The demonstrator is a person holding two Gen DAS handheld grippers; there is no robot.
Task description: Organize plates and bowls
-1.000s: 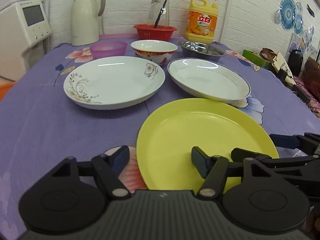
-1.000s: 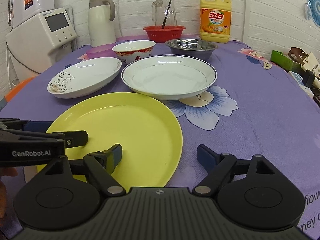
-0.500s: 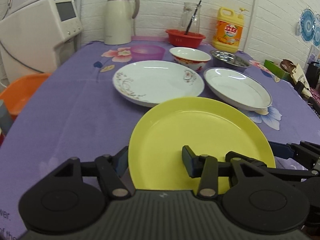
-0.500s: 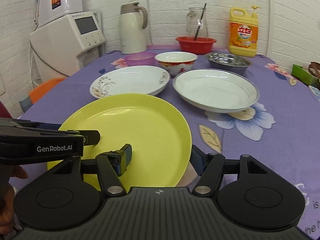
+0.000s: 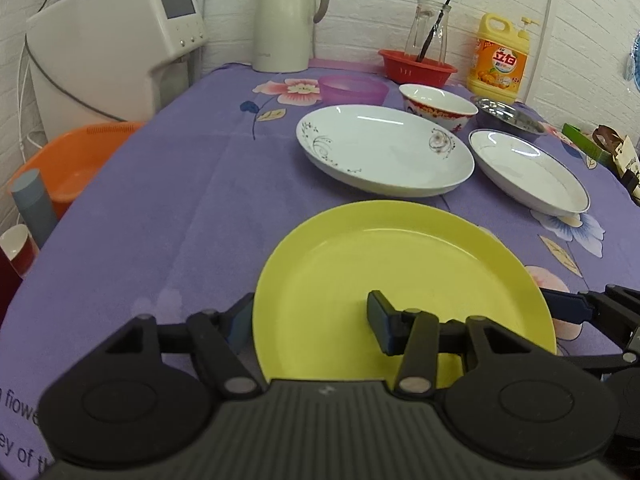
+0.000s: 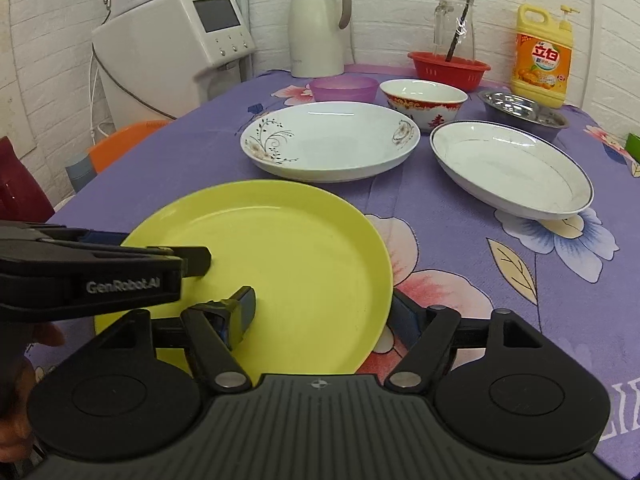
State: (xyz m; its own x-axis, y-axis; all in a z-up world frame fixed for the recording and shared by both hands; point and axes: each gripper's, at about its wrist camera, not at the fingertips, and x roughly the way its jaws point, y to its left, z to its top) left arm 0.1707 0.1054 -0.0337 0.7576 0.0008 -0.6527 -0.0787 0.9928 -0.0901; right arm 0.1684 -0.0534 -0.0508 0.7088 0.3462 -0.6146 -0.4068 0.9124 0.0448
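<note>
Yellow plate (image 5: 400, 276) gripped at both near edges — left tongs (image 5: 310, 320) opening, right tongs (image 6: 324, 314) pinching its rim — above counter (image 5: 160, 208)

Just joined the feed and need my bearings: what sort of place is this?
Most likely a home kitchen or dining corner: a table under a purple floral tablecloth, a dish soap bottle, a thermos jug and a countertop water dispenser against white brick walls.

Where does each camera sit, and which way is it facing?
Left wrist: on the left hand-held gripper, facing down the table; its jaws, opening, straddle the yellow plate rim; the right hand-held gripper shows at right.
Right wrist: on the right hand-held gripper, facing likewise; its jaws straddle the plate's other side; the left gripper and a hand show.
Shared: yellow plate, floral plate, blue-rimmed plate.
</note>
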